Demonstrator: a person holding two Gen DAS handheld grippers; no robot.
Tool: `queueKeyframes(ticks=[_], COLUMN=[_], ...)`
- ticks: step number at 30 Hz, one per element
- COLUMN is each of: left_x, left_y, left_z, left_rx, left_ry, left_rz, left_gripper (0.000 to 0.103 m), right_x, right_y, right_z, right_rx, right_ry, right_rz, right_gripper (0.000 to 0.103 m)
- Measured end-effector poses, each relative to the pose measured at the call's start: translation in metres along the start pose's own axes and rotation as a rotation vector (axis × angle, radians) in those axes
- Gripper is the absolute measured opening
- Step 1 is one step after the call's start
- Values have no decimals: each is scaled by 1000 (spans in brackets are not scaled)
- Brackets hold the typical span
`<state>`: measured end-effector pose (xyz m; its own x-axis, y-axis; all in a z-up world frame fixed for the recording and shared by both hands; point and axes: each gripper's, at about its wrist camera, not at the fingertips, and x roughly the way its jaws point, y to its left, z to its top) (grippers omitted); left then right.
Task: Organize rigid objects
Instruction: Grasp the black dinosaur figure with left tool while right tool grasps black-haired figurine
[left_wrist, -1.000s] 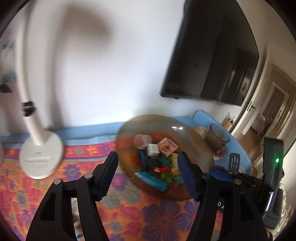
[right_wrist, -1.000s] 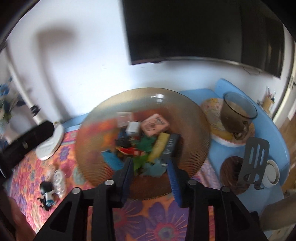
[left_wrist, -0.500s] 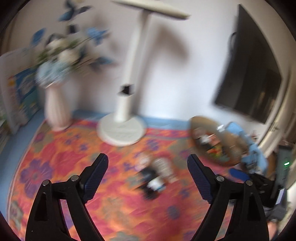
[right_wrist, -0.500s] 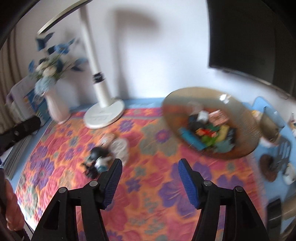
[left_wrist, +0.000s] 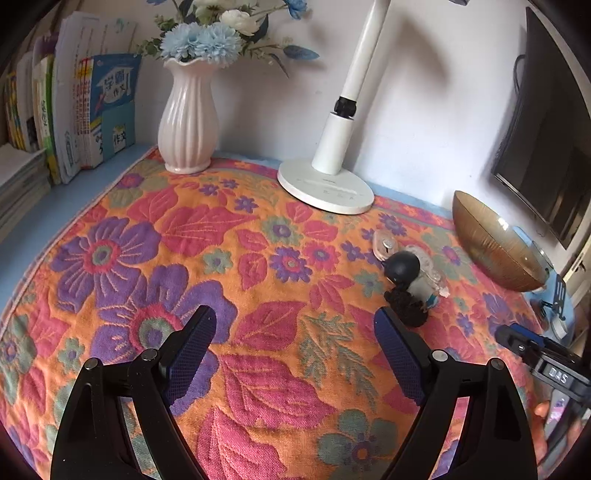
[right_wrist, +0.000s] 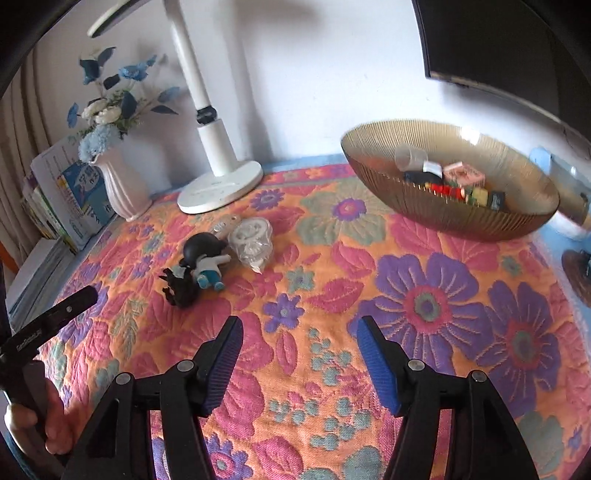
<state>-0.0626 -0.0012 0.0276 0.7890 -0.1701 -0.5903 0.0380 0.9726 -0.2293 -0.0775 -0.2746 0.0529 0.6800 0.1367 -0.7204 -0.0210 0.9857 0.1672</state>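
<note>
A black-haired figurine lies on the floral cloth beside a clear plastic piece and a small oval item. They also show in the left wrist view: figurine, clear piece. A ribbed amber glass bowl holds several small objects; it shows from the side in the left wrist view. My left gripper is open and empty above the cloth, left of the figurine. My right gripper is open and empty, in front of the figurine and bowl.
A white lamp base, a pink ribbed vase with blue flowers and a stack of books stand along the back wall. A dark screen hangs on the wall at the right.
Both grippers have pulled back from the bowl and swung left; the view now shows the cloth, figurine, vase and lamp. Both stay open and empty.
</note>
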Motion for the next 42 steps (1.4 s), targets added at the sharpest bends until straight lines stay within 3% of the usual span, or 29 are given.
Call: queueKeyframes(ticks=[3,8,11,12,15,19,22,24,28,30,32,38,39,41,42], left_x=[4,6,8,7,16,50,71,81,86,88,87,79,74,65,59], left_y=[-4,-11,-15,-23,-46,-72,-78,-78,-80,-80,-82,-81,-78,-74,-71], left_z=[-1,-2,6,11,18,13,13,15,17,17,16,15,13,11,9], left_rx=[14,40,19,43,132,263,264,237,232,233,243,259,253,245,241], left_ry=[27,55,119,126,143,202,251,272,280,277,273,258,251,245,240], left_rz=[-19,-51,-186,-199,-204,-182,-220,-244,-278,-276,-275,-251,-250,-249,-247], left_gripper=[86,86,86,86,86,79,65,62,46,45,44,44,44,44,44], right_x=[10,6,8,7,18,55,71,88,108,111,113,110,108,97,89], right_y=[-3,3,15,22,40,49,58,65,70,72,75,78,76,68,63], right_z=[1,1,13,22,48,70,75,75,71,73,74,71,71,69,69], right_rx=[23,3,-13,-26,-28,45,15,3,-12,-18,-20,-33,-25,11,31], right_ry=[42,39,98,100,137,223,229,270,289,257,243,217,216,204,197], right_rz=[-17,-28,99,124,166,313,268,269,252,242,230,213,218,247,268], right_gripper=[63,63,63,63,62,62,62,62,62,62,55,55,53,41,22])
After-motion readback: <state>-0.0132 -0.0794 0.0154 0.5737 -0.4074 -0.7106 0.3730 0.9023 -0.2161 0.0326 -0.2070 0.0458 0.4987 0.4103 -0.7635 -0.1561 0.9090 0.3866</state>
